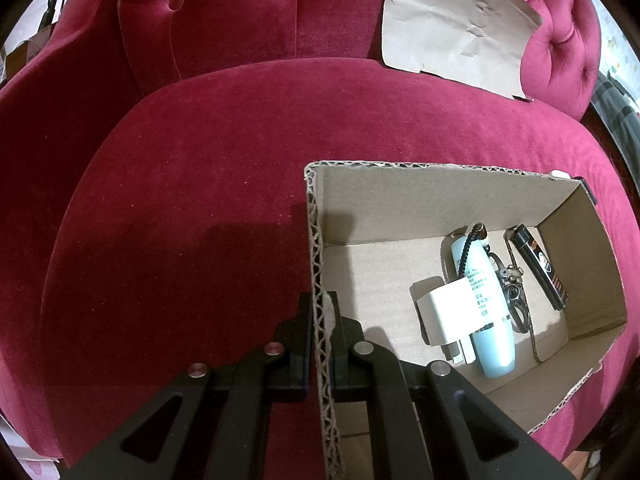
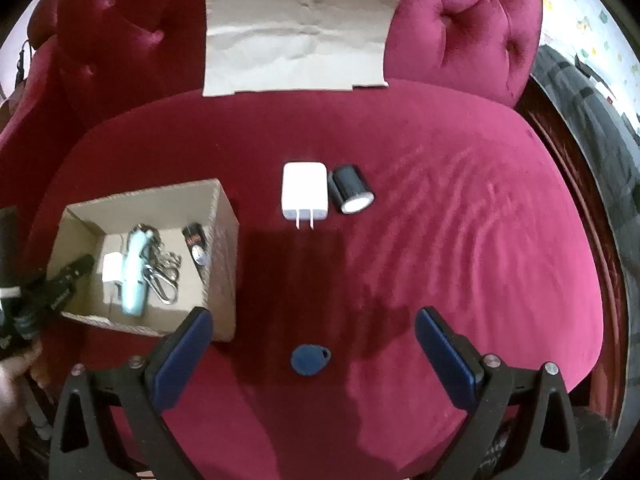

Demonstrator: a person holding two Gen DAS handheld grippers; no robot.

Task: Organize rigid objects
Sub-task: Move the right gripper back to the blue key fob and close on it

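An open cardboard box [image 1: 440, 200] [image 2: 224, 240] sits on a red velvet seat. My left gripper [image 1: 320, 312] is shut on the box's left wall, one finger inside and one outside. The box holds a white charger [image 1: 448, 308], a pale blue tube [image 1: 484, 308], a black battery [image 1: 540, 268] and a keyring with clips [image 1: 512, 292]. My right gripper [image 2: 312, 332] is open, above a blue key fob [image 2: 310, 359] on the seat. Farther ahead lie a white plug adapter [image 2: 305, 192] and a black cylinder [image 2: 352, 194].
A sheet of brown paper [image 2: 300, 32] leans against the tufted backrest [image 2: 460, 20]. The seat's right edge drops off beside a dark wooden frame [image 2: 580, 200]. The left gripper and the hand holding it show at the left edge of the right wrist view [image 2: 36, 300].
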